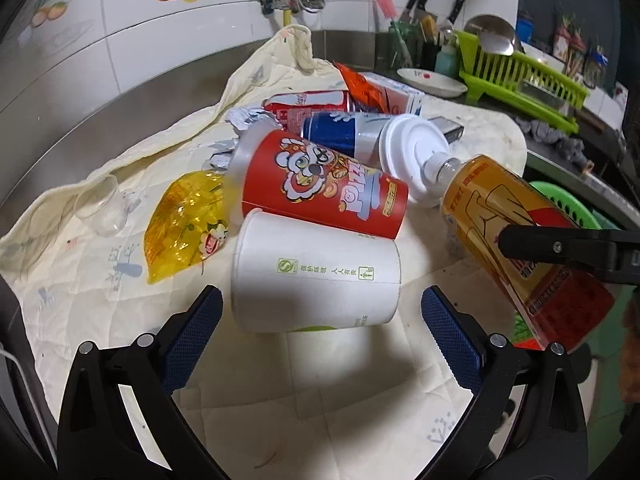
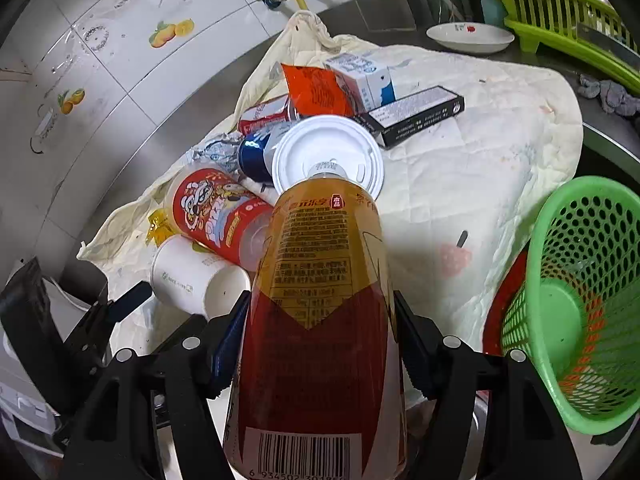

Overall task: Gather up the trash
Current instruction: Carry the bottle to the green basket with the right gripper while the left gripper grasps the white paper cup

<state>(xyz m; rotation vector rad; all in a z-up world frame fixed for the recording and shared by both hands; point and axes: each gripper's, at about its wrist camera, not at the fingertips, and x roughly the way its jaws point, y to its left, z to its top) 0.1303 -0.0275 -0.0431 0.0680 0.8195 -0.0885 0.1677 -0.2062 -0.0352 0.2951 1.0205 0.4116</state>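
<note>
Trash: one bottle (image 2: 320,280), two cans (image 1: 332,130), two cups (image 1: 316,272).

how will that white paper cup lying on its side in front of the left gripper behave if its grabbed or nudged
The white paper cup looks empty and thin-walled, so it is probably light and may crush under a firm squeeze. Lying on its side on the cloth, it could roll if nudged. The red pizza cup leans against it and might shift. The left gripper is open.

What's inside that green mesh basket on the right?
The green mesh basket lies tilted with its mouth open toward the camera. Only its bare green bottom shows inside, with no trash visible. Something red sits behind it, showing through the holes; the basket covers most of it.
</note>
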